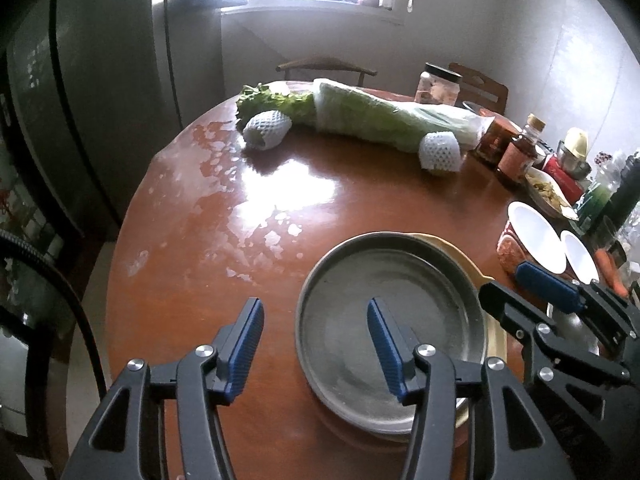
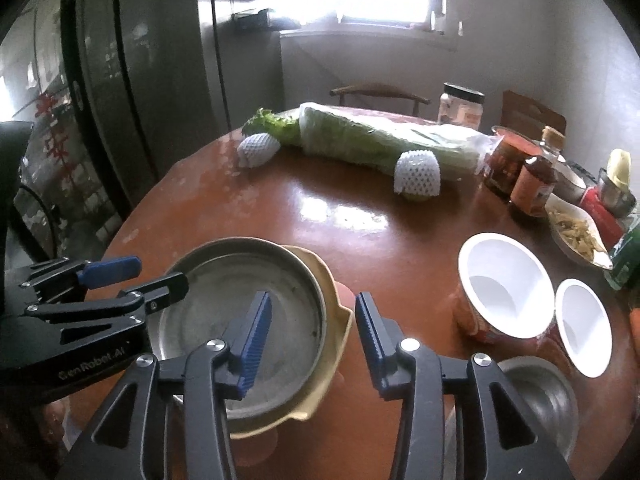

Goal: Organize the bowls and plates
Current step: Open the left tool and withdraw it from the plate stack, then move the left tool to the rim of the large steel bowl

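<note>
Plates (image 1: 390, 320) are stacked near the counter (image 1: 224, 248) edge, metal on yellow (image 2: 332, 344), with both the left hand-held gripper (image 1: 316, 344) and right hand-held gripper (image 2: 314, 336) apart and empty above them; both should be lifted clear before the bowls (image 2: 504, 284) are approached.
</note>
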Tool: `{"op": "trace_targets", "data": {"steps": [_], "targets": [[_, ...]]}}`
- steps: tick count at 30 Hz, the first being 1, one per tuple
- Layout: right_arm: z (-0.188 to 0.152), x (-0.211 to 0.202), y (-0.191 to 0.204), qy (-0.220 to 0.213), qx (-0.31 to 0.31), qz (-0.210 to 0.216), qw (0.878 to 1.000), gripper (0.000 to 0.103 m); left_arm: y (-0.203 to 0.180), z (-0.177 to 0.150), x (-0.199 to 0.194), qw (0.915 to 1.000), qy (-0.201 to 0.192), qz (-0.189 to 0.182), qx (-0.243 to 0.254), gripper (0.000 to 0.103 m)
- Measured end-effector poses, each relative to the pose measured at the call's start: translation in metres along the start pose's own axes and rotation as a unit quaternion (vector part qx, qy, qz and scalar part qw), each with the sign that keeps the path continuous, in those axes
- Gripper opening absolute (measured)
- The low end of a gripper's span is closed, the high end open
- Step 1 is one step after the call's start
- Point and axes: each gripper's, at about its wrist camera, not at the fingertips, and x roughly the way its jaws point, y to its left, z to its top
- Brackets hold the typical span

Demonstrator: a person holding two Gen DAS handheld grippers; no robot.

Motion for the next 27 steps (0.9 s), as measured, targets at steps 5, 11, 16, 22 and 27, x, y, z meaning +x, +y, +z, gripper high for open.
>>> {"op": "trace_targets", "data": {"steps": [5, 11, 16, 22, 27], "targets": [[-0.003, -0.015, -0.006, -0.013, 0.007, -0.004, 1.000, 0.050, -0.009, -0.002, -0.010, 0.9999, -0.009, -0.004, 0.007, 0.054], [-0.006, -0.037, -0.011, -0.033, 0.008, -0.008, 0.999, 0.053, -0.019, -0.005, -0.025, 0.9996, -0.026, -0.004, 0.008, 0.057], [-0.011, -0.055, -0.019, -0.051, 0.011, -0.010, 0.999, 0.055, -0.028, -0.010, -0.036, 0.9992, -0.038, 0.003, 0.010, 0.058], [-0.025, -0.080, -0.037, -0.076, 0.030, -0.007, 0.997, 0.057, -0.043, -0.020, -0.047, 0.9986, -0.051, 0.005, 0.014, 0.060], [-0.039, -0.097, -0.059, -0.085, 0.047, -0.020, 0.995, 0.058, -0.063, -0.026, -0.055, 0.9980, -0.056, -0.002, 0.029, 0.060]]}}
